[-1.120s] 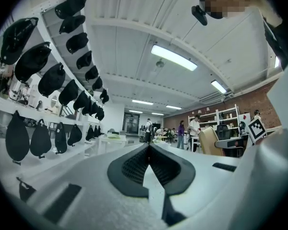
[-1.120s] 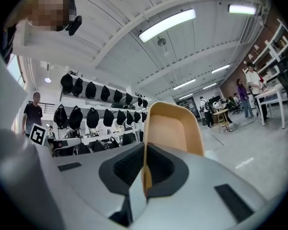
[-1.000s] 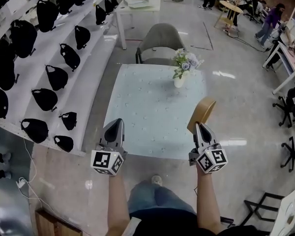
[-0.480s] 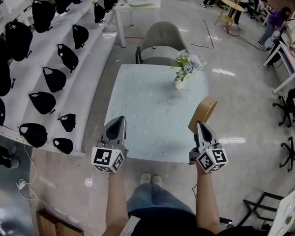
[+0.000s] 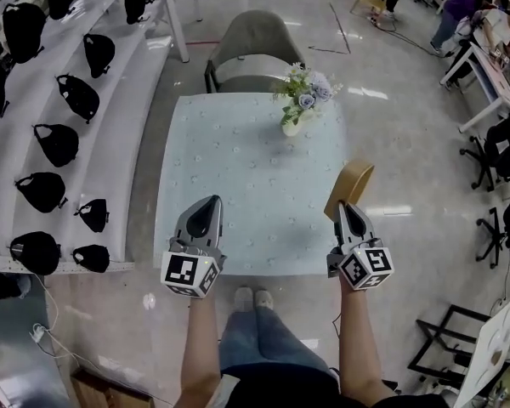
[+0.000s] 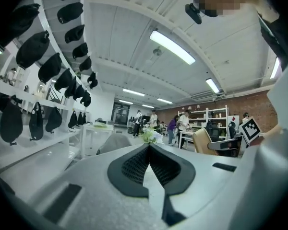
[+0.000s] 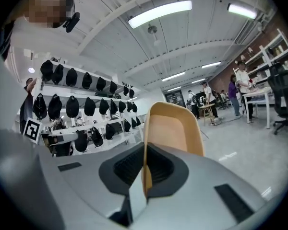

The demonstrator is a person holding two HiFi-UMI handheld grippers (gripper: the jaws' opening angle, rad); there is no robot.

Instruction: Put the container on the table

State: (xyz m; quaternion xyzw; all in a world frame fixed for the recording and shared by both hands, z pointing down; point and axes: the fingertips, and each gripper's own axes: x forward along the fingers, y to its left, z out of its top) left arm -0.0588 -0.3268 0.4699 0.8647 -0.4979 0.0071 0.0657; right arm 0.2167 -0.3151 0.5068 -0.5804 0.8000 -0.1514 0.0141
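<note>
A tan wooden container is held up on edge in my right gripper, just off the right edge of the pale blue table. In the right gripper view the jaws pinch the rim of the container, and my right gripper is shut on it. My left gripper hovers over the table's near left part. The left gripper view shows my left gripper shut with nothing between its pads.
A vase of flowers stands at the table's far right. A grey chair sits behind the table. White shelves with black bags run along the left. Desks, office chairs and people are at the far right.
The head view has shifted forward, so the table sits nearer and more centred. Both grippers hold the same pose, the container still in the right one.
</note>
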